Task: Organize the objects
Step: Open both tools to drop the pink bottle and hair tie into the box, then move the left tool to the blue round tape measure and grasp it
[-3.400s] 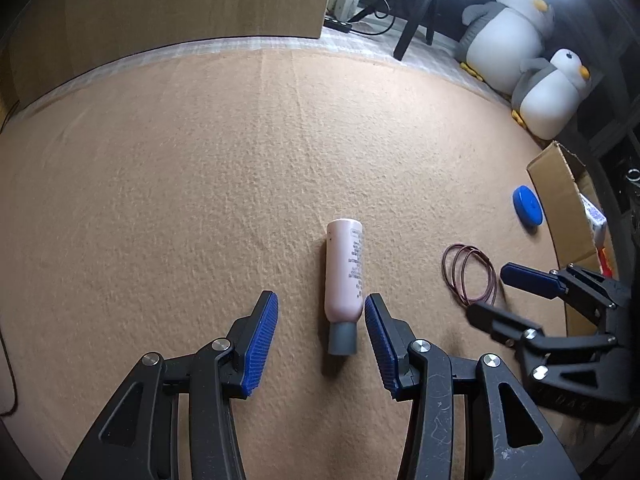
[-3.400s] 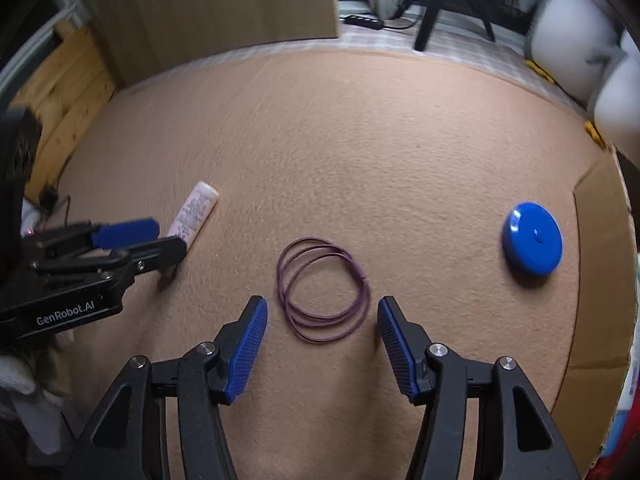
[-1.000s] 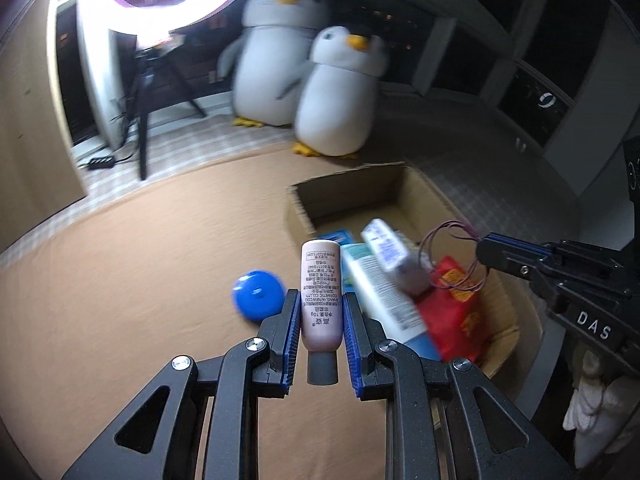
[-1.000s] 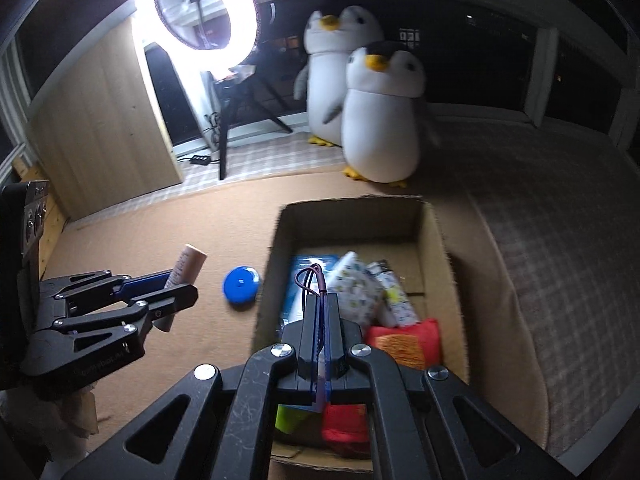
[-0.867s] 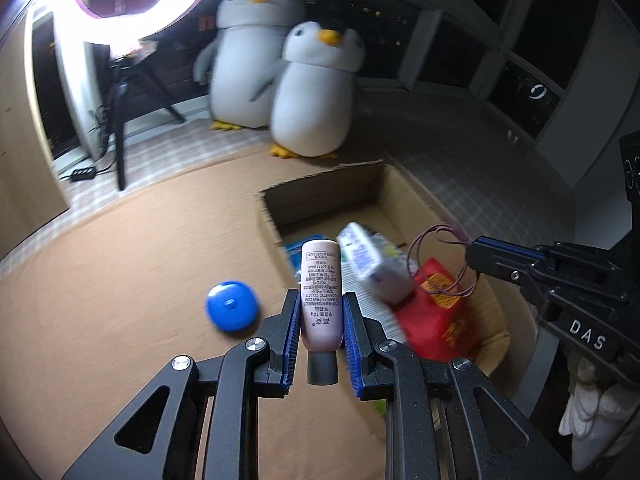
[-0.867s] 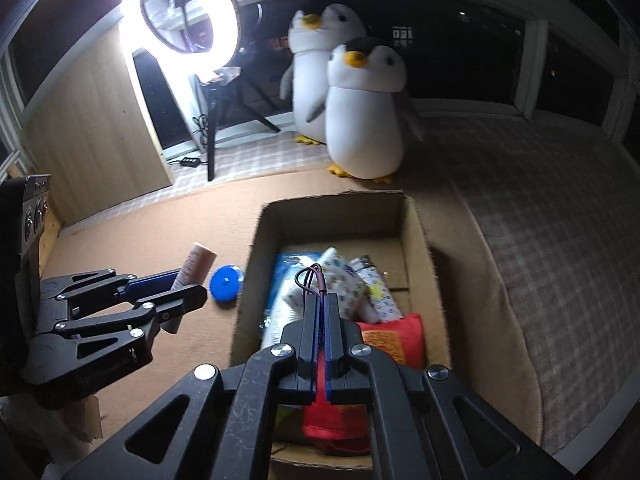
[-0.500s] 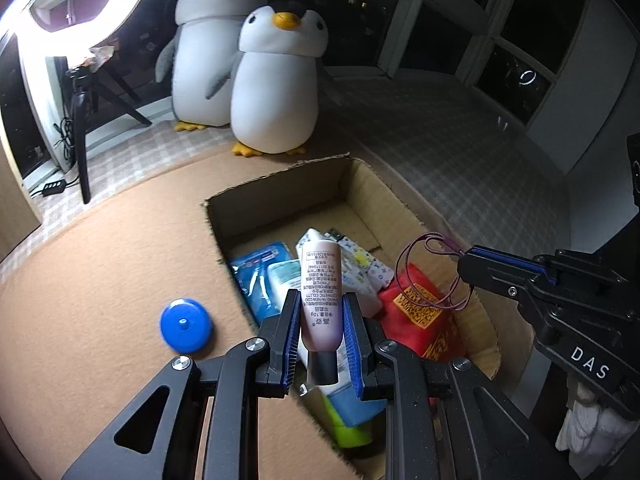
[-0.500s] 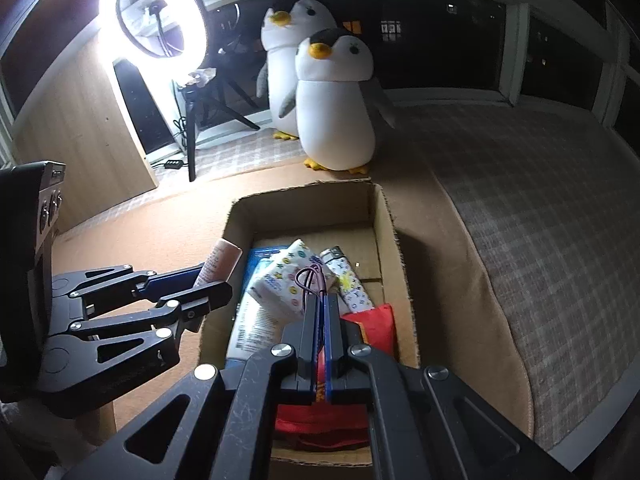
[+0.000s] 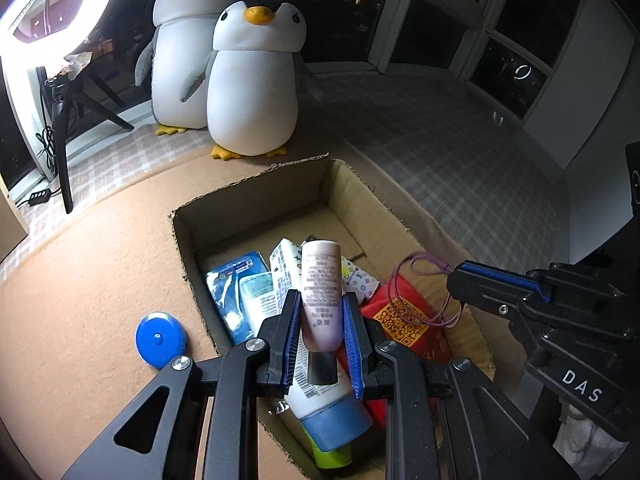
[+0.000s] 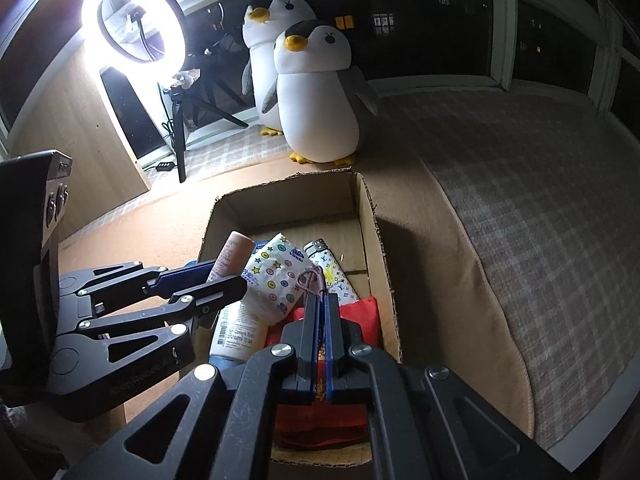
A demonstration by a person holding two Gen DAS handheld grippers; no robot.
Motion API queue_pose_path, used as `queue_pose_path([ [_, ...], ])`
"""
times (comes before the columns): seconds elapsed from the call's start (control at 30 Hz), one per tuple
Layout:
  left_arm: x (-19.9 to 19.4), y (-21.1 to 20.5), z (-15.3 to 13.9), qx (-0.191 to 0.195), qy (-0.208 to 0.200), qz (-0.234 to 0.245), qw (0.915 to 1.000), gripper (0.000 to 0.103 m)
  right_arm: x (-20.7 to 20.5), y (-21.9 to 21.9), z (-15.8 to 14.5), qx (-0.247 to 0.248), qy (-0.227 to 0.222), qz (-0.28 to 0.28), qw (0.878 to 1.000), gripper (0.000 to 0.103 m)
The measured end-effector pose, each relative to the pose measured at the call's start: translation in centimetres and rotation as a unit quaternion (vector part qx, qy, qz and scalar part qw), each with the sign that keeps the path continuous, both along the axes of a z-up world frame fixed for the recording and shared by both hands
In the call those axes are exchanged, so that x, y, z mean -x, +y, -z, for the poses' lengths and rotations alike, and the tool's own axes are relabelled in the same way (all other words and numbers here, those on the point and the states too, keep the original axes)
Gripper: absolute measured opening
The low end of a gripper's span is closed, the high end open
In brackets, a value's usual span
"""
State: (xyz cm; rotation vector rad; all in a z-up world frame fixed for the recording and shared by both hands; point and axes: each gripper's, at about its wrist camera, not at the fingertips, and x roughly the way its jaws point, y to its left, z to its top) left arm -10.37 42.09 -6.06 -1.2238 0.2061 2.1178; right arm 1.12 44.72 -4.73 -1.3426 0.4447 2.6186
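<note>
**Both Payloads Now Positioned Over the Box**

Since the frames from a few seconds back, I have lifted both items off the tan felt surface and carried them across to the cardboard box. Half a second ago the left gripper was at the box's near edge; it now sits further over the contents. In my judgement the transport phase is done and release is the remaining step for both items.

Left gripper: clamped on the pink bottle, blue ribbed pads pressing each side near its dark cap. The bottle is a smooth, rigid-looking cylinder with printed text, pointing away from the camera above the packed items.

Right gripper: pads pressed nearly together, pinching the purple elastic loops. These are thin, limp cords; in the left view they hang loosely from the gripper tip over the red packet.

Box contents are mixed: a glossy white tube with a blue cap, a soft patterned tissue pack, a blue foil pouch and the crinkled red packet. The box walls are corrugated with ragged cut edges.

The blue round disc remains on the felt, just outside the box's left wall, not yet collected.
</note>
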Motion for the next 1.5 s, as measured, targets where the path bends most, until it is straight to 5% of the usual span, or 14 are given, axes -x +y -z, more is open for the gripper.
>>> queue_pose_path([
  [0.13,0.1,0.0,-0.2,-0.004,-0.002,0.000,1.0000,0.023,0.0,-0.1,0.0,0.000,0.001,0.000,1.000,0.012],
  [0.2,0.0,-0.2,-0.3,-0.004,0.000,-0.001,1.0000,0.024,0.0,-0.1,0.0,-0.002,0.002,0.003,1.000,0.030],
  [0.63,-0.4,-2.2,-1.3,-0.005,0.014,-0.011,0.9998,0.025,0.2,-1.3,-0.2,-0.004,0.005,0.000,1.000,0.039],
  [0.73,-0.4,-3.2,-1.5,-0.005,0.018,-0.017,0.9997,0.034,0.3,-1.9,-0.3,-0.005,0.007,-0.001,1.000,0.050],
  [0.9,-0.5,-5.3,-1.8,-0.002,0.025,-0.032,0.9992,0.047,0.5,-2.9,-0.6,-0.002,0.011,-0.005,1.000,0.054],
  [1.33,-0.3,-11.4,-1.4,0.008,0.026,-0.068,0.9974,0.049,1.0,-6.1,-1.0,0.013,0.019,-0.018,1.000,0.057],
  [1.5,0.4,-14.8,0.3,0.018,0.012,-0.088,0.9959,0.061,0.7,-7.5,-0.9,0.016,0.019,-0.028,0.999,0.058],
])
